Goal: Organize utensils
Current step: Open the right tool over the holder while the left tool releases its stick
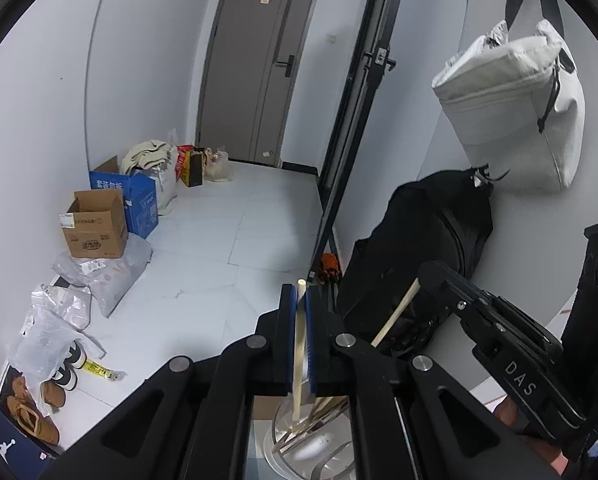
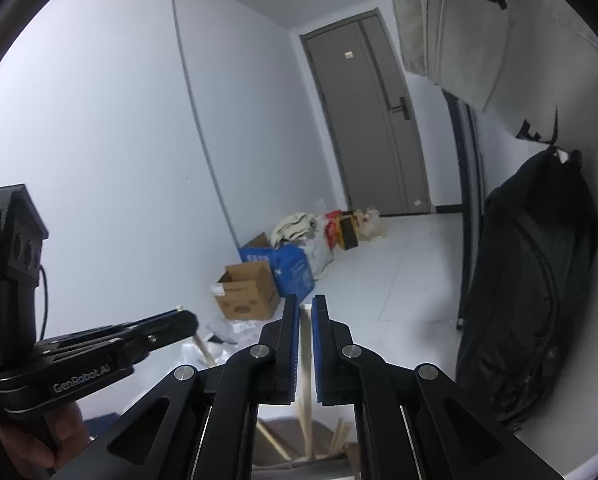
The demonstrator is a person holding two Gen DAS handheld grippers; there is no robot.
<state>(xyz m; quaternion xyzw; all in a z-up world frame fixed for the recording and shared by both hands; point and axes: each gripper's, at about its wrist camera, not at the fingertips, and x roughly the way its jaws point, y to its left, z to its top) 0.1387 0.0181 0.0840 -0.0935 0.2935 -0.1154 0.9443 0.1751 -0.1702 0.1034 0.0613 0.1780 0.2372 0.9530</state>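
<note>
In the left wrist view my left gripper (image 1: 301, 300) is shut on a pale wooden chopstick (image 1: 297, 360) that stands nearly upright between the blue pads. Its lower end reaches down into a clear round holder (image 1: 277, 446) with several more chopsticks (image 1: 323, 406) in it. To the right, my right gripper (image 1: 429, 276) grips a second chopstick (image 1: 395, 316), slanted. In the right wrist view the right gripper (image 2: 306, 304) is shut on that chopstick (image 2: 307, 412), above several sticks (image 2: 339, 438). The left gripper (image 2: 185, 320) shows at the left with its stick (image 2: 203, 346).
On the floor at the left are a cardboard box (image 1: 95, 226), a blue box (image 1: 141, 200), plastic bags (image 1: 107, 276) and shoes (image 1: 31, 412). A black backpack (image 1: 419, 240) leans against the right wall under a hanging white bag (image 1: 515, 112). A grey door (image 1: 259, 64) is at the back.
</note>
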